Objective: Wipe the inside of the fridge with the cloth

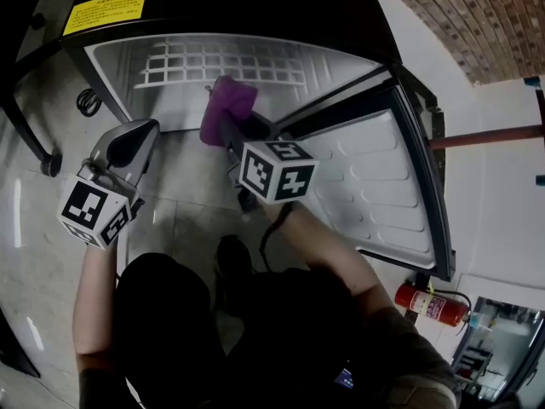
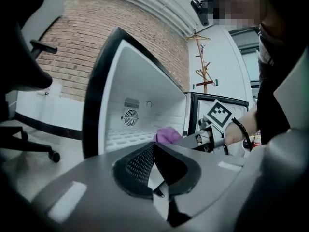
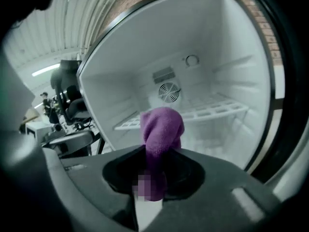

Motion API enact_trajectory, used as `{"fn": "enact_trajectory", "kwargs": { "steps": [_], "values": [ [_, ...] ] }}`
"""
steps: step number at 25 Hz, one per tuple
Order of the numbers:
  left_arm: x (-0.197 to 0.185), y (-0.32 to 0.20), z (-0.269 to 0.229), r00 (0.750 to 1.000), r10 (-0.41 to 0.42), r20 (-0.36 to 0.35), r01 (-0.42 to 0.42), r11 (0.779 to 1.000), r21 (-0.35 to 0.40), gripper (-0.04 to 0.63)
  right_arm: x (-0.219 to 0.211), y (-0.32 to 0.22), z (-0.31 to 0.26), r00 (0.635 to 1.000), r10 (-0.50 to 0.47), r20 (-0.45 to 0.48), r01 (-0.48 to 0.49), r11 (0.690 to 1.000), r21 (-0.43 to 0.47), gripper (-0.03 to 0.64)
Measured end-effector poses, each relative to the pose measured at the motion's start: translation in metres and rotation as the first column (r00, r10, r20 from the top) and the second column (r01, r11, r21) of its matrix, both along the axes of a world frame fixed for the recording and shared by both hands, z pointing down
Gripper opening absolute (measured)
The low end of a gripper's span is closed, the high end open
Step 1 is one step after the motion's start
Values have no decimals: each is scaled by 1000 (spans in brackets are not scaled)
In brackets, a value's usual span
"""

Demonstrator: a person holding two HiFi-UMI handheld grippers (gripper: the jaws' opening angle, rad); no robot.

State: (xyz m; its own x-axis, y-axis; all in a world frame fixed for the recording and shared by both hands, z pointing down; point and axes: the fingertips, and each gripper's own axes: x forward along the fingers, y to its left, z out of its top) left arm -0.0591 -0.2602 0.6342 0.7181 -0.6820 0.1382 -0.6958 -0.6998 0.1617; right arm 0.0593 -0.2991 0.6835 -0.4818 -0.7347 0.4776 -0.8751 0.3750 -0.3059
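Note:
A small fridge [image 1: 170, 45] lies open in front of me, its white inside and wire shelf [image 3: 203, 112] showing. My right gripper [image 1: 223, 130] is shut on a purple cloth [image 1: 228, 105] and holds it at the fridge's opening, just above the white floor of the compartment. The cloth [image 3: 161, 129] sticks up out of the jaws, with the fan grille [image 3: 169, 92] on the back wall behind it. My left gripper [image 1: 132, 143] hangs outside the fridge at the left, shut and holding nothing. From the left gripper view the cloth [image 2: 168, 135] shows at the fridge's mouth.
The fridge door [image 1: 375, 186] swings open to the right. A red fire extinguisher [image 1: 430, 303] lies on the floor at the right. An office chair base [image 1: 34, 135] stands left of the fridge. A coat stand [image 2: 203, 66] is behind, by a brick wall [image 2: 67, 52].

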Motion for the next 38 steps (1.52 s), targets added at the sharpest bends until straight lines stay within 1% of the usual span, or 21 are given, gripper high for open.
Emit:
{"fn": "enact_trajectory", "kwargs": {
  "steps": [2, 4, 6, 9, 11, 14, 16, 18, 20, 23, 26, 28, 30, 32, 34, 35, 36, 38],
  "values": [
    [-17, 3, 13, 999, -42, -5, 42, 999, -21, 17, -29, 16, 26, 994, -106, 4, 106, 994, -36, 84],
    [-30, 5, 29, 998, -66, 10, 67, 997, -29, 17, -54, 26, 48, 983, -181, 37, 183, 981, -71, 84],
    [-42, 3, 42, 996, -84, 41, 85, 996, -12, 17, -74, 24, 64, 972, -216, 96, 224, 971, -87, 84],
    [-67, -4, 52, 989, -127, 82, 126, 992, 17, 17, -96, 4, 75, 952, -230, 202, 250, 965, -81, 84],
    [-85, -7, 54, 984, -147, 97, 146, 989, 16, 17, -109, -14, 78, 940, -250, 230, 268, 962, -47, 84],
    [-108, -7, 55, 974, -197, 115, 198, 980, 7, 17, -131, -38, 77, 934, -309, 181, 301, 951, 71, 84],
    [-115, -8, 57, 965, -234, 121, 238, 971, -17, 17, -141, -51, 75, 932, -322, 163, 304, 944, 126, 84],
    [-117, -7, 64, 963, -236, 128, 242, 970, -32, 17, -146, -63, 75, 935, -308, 175, 284, 947, 149, 84],
    [-119, -6, 72, 965, -228, 126, 234, 972, -32, 17, -155, -72, 78, 934, -311, 174, 285, 946, 157, 84],
    [-120, -8, 84, 969, -220, 112, 223, 975, -20, 17, -168, -79, 87, 937, -318, 143, 296, 942, 155, 84],
    [-111, -9, 94, 978, -188, 93, 193, 980, -48, 17, -170, -88, 99, 950, -290, 113, 274, 952, 133, 84],
    [-106, -10, 101, 981, -171, 91, 177, 982, -64, 17, -169, -94, 111, 958, -278, 74, 269, 957, 110, 84],
    [-104, -12, 108, 980, -171, 107, 179, 981, -76, 17, -169, -97, 125, 962, -272, 14, 271, 959, 79, 84],
    [-105, -11, 115, 978, -173, 121, 185, 978, -93, 17, -168, -99, 145, 957, -273, -94, 277, 960, 28, 84],
    [-105, -9, 121, 977, -169, 127, 183, 977, -113, 17, -166, -102, 160, 934, -284, -216, 289, 957, -8, 84],
    [-105, -8, 123, 978, -164, 129, 180, 976, -120, 17, -166, -104, 162, 924, -289, -251, 295, 955, -13, 84],
    [-104, -8, 124, 979, -159, 130, 175, 976, -126, 17, -166, -105, 161, 919, -290, -267, 296, 955, -15, 84],
    [-100, -8, 124, 981, -144, 130, 161, 978, -129, 17, -165, -104, 156, 920, -284, -269, 289, 957, -19, 84]
  ]
}}
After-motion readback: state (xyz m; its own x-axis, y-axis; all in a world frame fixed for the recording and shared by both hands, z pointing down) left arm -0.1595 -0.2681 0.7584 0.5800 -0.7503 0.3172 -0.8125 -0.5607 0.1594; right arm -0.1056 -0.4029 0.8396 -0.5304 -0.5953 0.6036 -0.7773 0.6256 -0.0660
